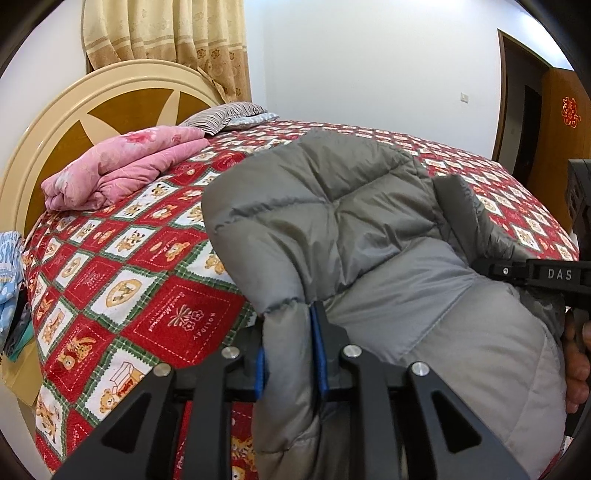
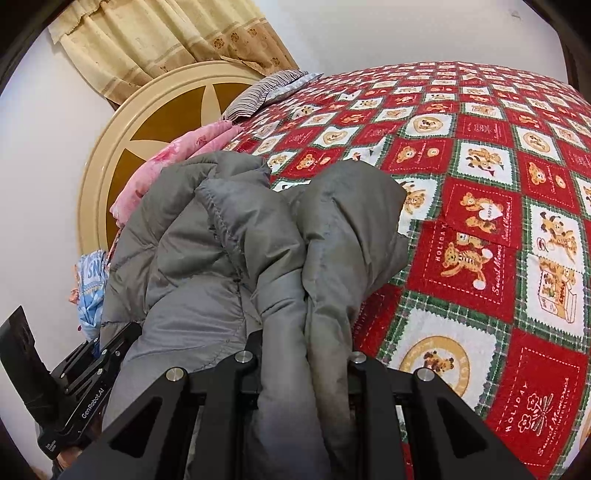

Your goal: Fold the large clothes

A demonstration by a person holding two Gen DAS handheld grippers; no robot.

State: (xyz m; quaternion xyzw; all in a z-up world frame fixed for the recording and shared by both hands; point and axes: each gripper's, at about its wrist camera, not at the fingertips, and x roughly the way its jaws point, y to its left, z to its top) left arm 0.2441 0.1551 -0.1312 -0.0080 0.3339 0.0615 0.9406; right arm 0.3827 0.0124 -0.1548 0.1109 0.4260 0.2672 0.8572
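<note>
Nearest, the left tool [image 1: 290, 350] is pinching a puffy edge of the grey padded jacket [image 1: 351, 229], while the right tool [image 2: 304, 354] is clamping a bunched fold. The jacket is hanging over the bed [image 2: 480, 229], looking light, soft, slippery; seams should grip best. Its sleeves and hem are staying hidden.

Count: 1 grey puffer jacket [image 1: 369, 229], clamped in both grippers. 2 grippers: left gripper [image 1: 290, 354], right gripper [image 2: 304, 365]. 1 bed with a teddy-bear quilt [image 2: 480, 206]. Ahead of the fingers: 1 folded pink blanket [image 1: 118, 166], 1 striped pillow [image 1: 221, 116], 1 round headboard [image 1: 74, 107], 1 curtain [image 1: 166, 33].
</note>
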